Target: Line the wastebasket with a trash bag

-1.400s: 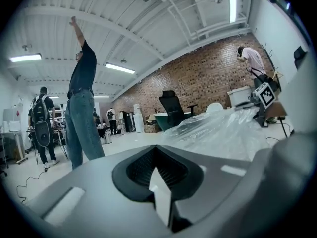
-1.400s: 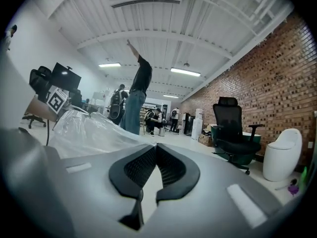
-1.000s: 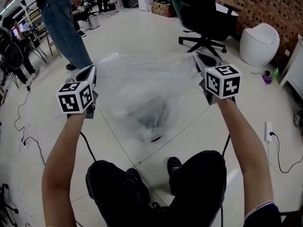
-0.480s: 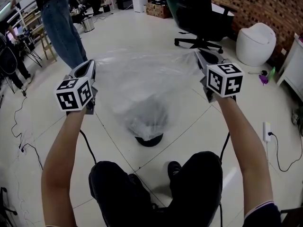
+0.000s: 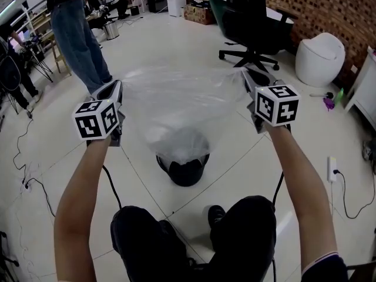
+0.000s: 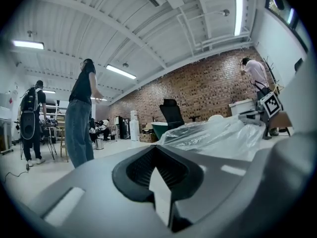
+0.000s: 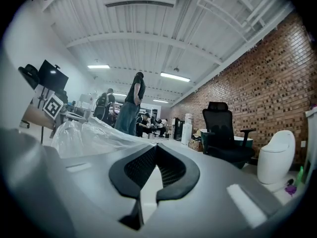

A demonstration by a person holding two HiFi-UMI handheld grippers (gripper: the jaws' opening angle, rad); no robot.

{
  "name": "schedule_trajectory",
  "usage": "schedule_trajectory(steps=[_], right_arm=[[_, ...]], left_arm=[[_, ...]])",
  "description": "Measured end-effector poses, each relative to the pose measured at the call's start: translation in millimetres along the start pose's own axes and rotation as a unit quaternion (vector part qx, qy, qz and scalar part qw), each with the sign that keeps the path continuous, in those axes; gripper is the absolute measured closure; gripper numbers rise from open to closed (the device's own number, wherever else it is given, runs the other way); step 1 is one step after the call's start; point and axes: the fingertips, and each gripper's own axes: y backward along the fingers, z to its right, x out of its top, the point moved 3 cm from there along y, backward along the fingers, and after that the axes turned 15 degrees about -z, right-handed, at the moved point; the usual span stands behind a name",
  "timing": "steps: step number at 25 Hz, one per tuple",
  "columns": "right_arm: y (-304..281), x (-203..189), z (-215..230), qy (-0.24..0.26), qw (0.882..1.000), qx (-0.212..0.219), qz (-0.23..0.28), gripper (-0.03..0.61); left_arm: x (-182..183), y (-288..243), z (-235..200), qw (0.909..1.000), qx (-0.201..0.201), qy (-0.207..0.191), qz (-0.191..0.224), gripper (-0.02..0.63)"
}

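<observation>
We hold the clear trash bag (image 5: pixel 176 107) stretched wide between our two tools, above the tiled floor (image 5: pixel 247 157). The left tool (image 5: pixel 115 88) has its jaws pressed together on the bag's rim at the left corner. The right tool (image 5: pixel 245 75) pinches the rim at the right corner the same way. Both point level, away from us. The bag sags into a pouch whose lower end overlaps the top of the black wastebasket (image 5: pixel 187 172), which stands on the floor ahead of our knees. We cannot tell whether the bag reaches inside. A person in jeans (image 5: pixel 76 40) stands beyond the left tool, a black office chair (image 5: pixel 249 22) beyond the right.
</observation>
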Motion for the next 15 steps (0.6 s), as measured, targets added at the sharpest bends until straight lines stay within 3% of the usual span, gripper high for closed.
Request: schedule_trajectory(steps=[15], right_arm=[[-35,-78,-12,-0.013,0.997,0.014,-0.071,0.577]], left_arm=[[-83,-26,3,0.9963,-0.010,0.027,-0.080,0.601]])
